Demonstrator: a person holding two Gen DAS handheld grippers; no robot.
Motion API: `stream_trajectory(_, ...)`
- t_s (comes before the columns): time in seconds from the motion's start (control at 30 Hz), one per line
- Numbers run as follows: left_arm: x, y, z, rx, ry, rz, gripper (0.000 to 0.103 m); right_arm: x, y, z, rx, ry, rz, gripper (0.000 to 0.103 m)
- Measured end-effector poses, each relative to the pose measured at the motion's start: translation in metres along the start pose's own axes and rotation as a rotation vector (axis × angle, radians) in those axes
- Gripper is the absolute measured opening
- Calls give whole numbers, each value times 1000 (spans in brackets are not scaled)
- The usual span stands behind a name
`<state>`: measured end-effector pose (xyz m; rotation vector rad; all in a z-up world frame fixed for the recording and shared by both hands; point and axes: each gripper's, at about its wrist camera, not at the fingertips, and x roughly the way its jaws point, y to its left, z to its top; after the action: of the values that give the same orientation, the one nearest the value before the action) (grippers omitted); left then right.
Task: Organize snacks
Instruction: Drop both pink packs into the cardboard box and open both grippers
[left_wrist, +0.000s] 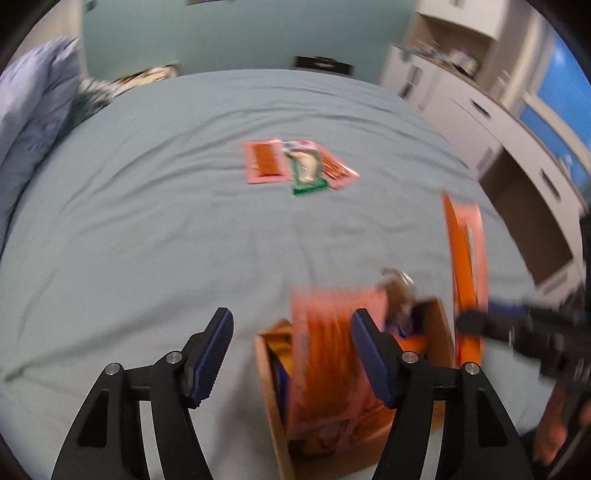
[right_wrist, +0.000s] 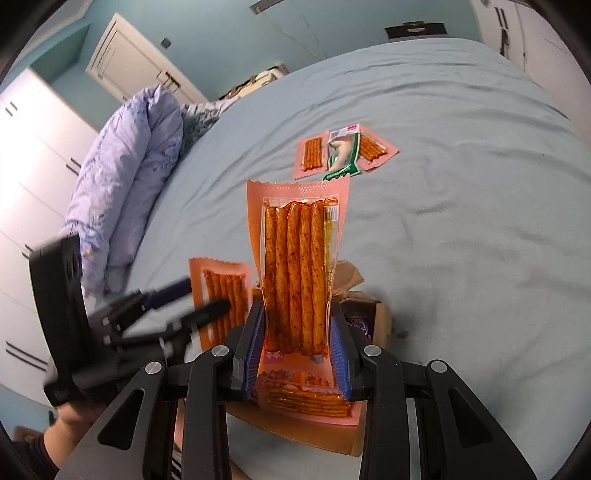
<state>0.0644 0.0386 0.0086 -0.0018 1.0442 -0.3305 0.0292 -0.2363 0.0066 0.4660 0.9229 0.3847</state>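
My right gripper (right_wrist: 297, 350) is shut on a pink packet of spicy sticks (right_wrist: 295, 266) and holds it upright over a cardboard box (right_wrist: 365, 317); the same packet shows edge-on in the left wrist view (left_wrist: 466, 266). My left gripper (left_wrist: 291, 350) is open and empty above the box (left_wrist: 269, 398). A second pink packet (left_wrist: 325, 362) stands in or over the box, blurred. It also shows in the right wrist view (right_wrist: 221, 295) beside my left gripper (right_wrist: 199, 299). Farther on the bed lie two pink packets (left_wrist: 263, 161) (left_wrist: 338, 168) and a green packet (left_wrist: 306, 171).
The blue bedsheet (left_wrist: 147, 221) spreads around the box. A lilac duvet (right_wrist: 122, 192) is piled at the left. White cabinets and drawers (left_wrist: 480, 122) line the right side of the bed. More stacked pink packets (right_wrist: 306, 402) lie in the box.
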Motion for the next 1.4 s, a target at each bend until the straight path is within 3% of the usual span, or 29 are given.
stream_trajectory(0.2,7,15,4,-59,-21,52,66,9,4,7,-12,67,49,34)
stream_trajectory(0.27,10,17,3,-71,-6,50,66,8,3,9,-11,71,51,37)
stream_trajectory(0.33,12,17,2,-71,7,53,66,11,0,11,8,96,54,49)
stream_trajectory(0.47,10,13,0,-53,2,71,66,21,-15,19,82,152,26,51)
stream_trajectory(0.77,13,19,-1,-66,20,112,66,11,-43,40,167,65,-85,51)
stream_trajectory(1.0,18,33,0,-127,50,118,66,14,-64,39,236,86,-93,51)
stream_trajectory(1.4,19,36,9,-164,68,76,68,23,-66,34,244,93,-135,51)
